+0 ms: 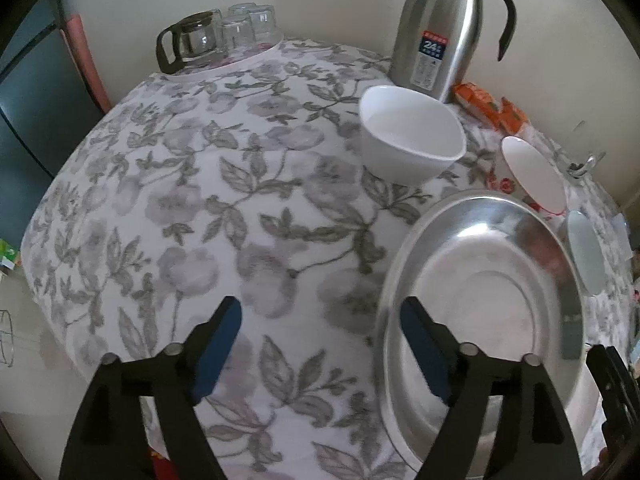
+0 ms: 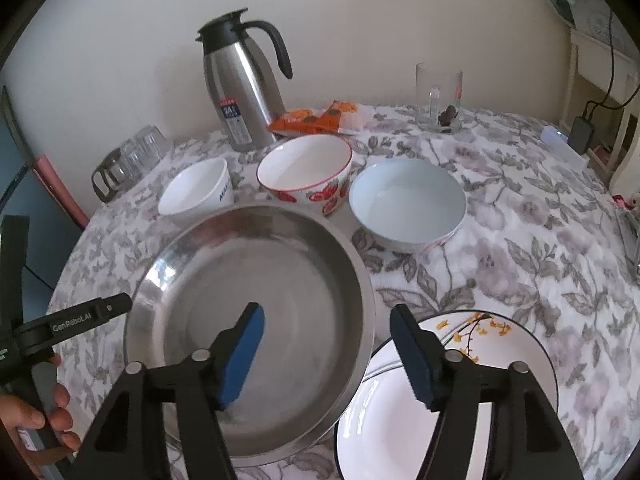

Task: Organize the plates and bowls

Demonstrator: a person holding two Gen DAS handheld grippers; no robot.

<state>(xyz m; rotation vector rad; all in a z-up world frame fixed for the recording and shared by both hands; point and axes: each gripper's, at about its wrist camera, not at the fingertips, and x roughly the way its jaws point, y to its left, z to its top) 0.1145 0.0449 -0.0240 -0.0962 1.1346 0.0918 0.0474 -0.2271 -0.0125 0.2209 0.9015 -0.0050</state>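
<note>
hovering over the flowered counter (image 1: 168, 184), the left claw (image 1: 320, 316) gapes wide and empty, one pad above the rim of the steel basin (image 2: 256, 264). behind the basin stand a small white bowl (image 2: 196, 192), a strawberry bowl (image 2: 308, 176) and a pale blue bowl (image 2: 408, 204). the right claw (image 2: 326, 328) also gapes empty, straddling the basin's rim and a flower-painted plate (image 2: 496, 340).

place: home dining spot | signs: floral tablecloth (image 2: 520, 220); steel thermos jug (image 2: 240, 92); upturned glasses (image 1: 248, 26); snack packet (image 2: 312, 118)
</note>
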